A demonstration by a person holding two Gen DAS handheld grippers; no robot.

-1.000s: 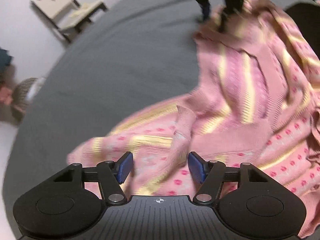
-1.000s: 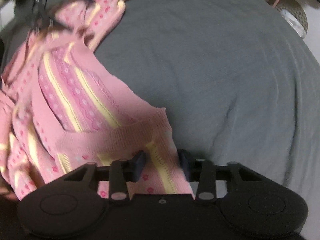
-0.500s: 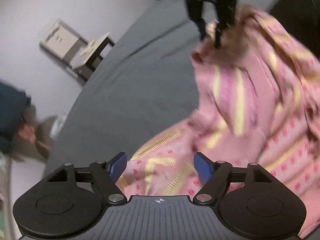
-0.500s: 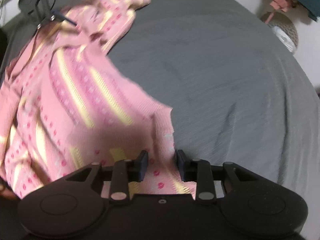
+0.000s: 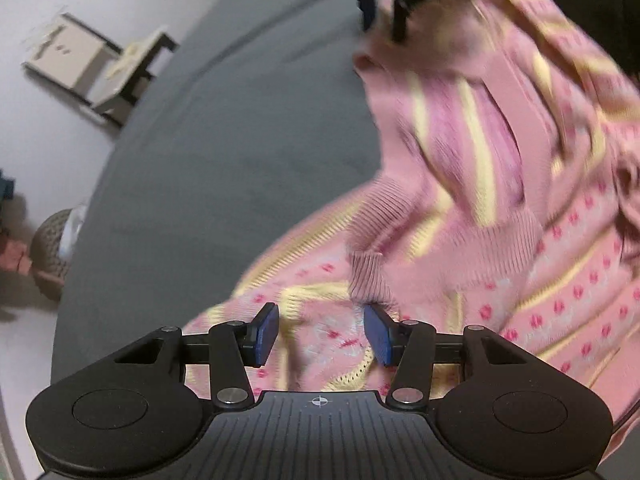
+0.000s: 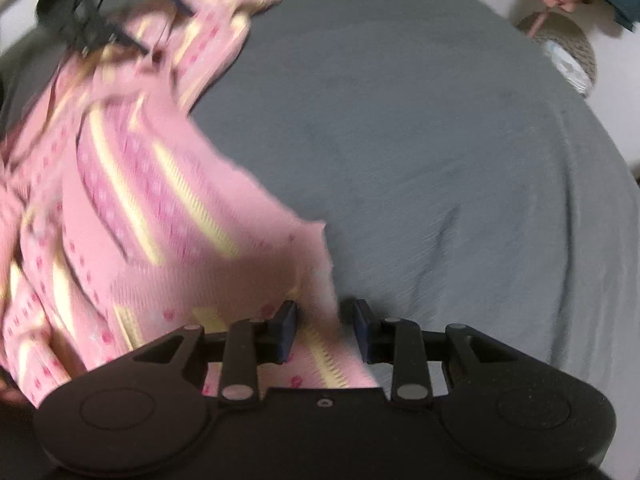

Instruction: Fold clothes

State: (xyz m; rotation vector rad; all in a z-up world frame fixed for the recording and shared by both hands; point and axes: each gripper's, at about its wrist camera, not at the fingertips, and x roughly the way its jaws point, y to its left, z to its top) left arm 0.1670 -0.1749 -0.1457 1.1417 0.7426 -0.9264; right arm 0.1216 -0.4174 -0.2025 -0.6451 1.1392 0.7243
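The pink striped sweater [image 6: 132, 208] lies rumpled diagonally on the grey bed [image 6: 420, 140], apparently pinched by the narrow right hand-held gripper [image 6: 322, 332], the left hand-held gripper [image 5: 320, 334] closing around its fabric.

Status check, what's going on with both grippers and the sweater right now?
Left gripper closing, sweater between pads, no pinch. Right gripper on its edge, grip unclear. Gray bedcover unobstructed.

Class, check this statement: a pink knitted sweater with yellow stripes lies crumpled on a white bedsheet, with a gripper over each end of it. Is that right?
Not quite. The bedsheet is grey, not white, as the right wrist view shows clearly. The rest stands: the pink knitted sweater with yellow stripes lies crumpled on it, with the left gripper and right gripper over its ends.
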